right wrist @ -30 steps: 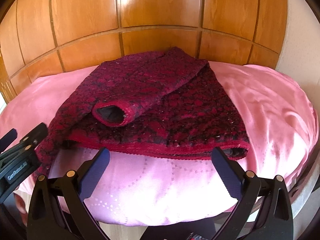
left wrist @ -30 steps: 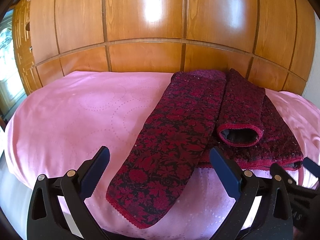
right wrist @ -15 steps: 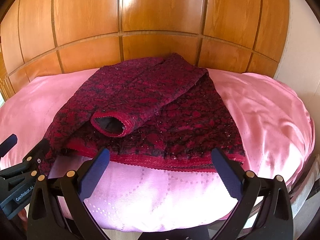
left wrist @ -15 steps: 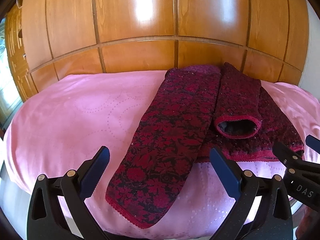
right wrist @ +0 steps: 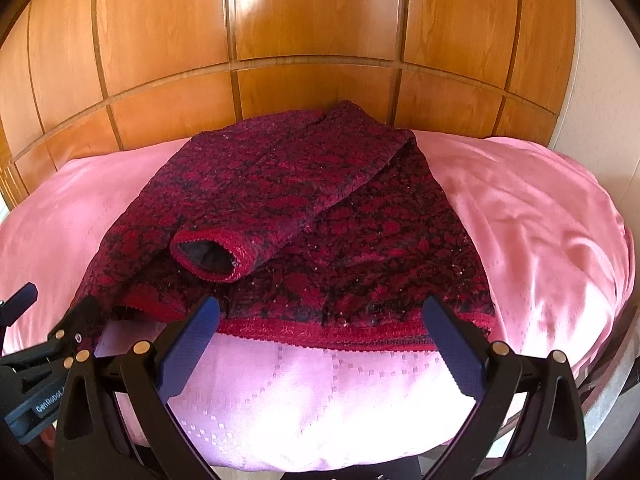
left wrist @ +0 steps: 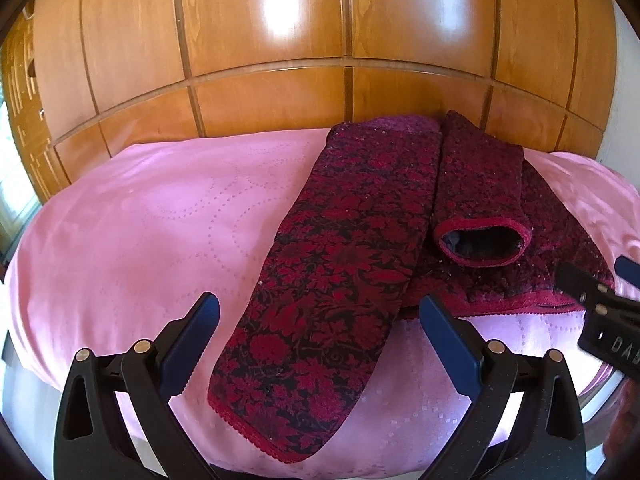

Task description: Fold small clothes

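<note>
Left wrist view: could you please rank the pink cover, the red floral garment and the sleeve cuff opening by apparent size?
1. pink cover
2. red floral garment
3. sleeve cuff opening

Fisheye distortion affects absolute sizes, but the order is clear.

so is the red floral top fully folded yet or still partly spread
Partly folded. One sleeve lies across the top, cuff open; the other side panel stretches toward the pink cloth's near edge.

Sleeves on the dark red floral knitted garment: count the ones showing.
2. One sleeve stretches toward the camera across the pink cloth; the other sleeve lies folded over the garment's body, cuff open. None seem hidden.
</note>
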Motion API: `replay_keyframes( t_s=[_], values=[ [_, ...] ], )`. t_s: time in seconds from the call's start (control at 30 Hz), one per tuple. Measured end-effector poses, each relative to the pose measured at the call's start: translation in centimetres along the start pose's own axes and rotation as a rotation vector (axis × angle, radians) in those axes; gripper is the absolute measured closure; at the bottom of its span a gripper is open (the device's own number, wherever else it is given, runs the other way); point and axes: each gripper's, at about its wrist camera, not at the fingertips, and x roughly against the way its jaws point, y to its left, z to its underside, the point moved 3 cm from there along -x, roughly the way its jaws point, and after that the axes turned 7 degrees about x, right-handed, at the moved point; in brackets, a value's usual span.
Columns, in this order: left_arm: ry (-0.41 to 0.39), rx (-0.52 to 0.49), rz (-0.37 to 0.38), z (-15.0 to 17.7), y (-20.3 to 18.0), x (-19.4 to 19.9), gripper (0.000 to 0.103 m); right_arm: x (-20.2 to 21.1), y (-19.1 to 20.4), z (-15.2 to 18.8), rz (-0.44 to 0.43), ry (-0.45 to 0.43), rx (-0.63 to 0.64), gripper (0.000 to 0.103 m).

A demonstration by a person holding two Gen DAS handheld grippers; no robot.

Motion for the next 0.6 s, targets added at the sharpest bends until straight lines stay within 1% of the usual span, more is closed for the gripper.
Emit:
replay_keyframes(
  t_s=[0.3, 0.5, 0.57, 0.6],
  values=[
    [0.014, -0.029, -0.015, -0.2, -0.3, -0.9, 0.004, -0.9, -1.2, -1.2, -0.010, 0.001, -0.047, 0.002],
    [0.044, -0.052, -0.029, 0.0, -0.3, -2.2, 0.004, -1.5, -1.5, -2.0, -0.050, 0.001, -0.064, 0.002],
    [0.062, -0.068, -0.032, 0.3, -0.2, -2.8, 0.010, -1.8, -1.2, -2.4, -0.090, -0.007, -0.053, 0.002],
    [0.071, -0.080, -0.027, 0.5, -0.3, -3.0, 0.017, -2.0, -1.0, -2.6, -0.118, -0.008, -0.044, 0.002]
  ],
)
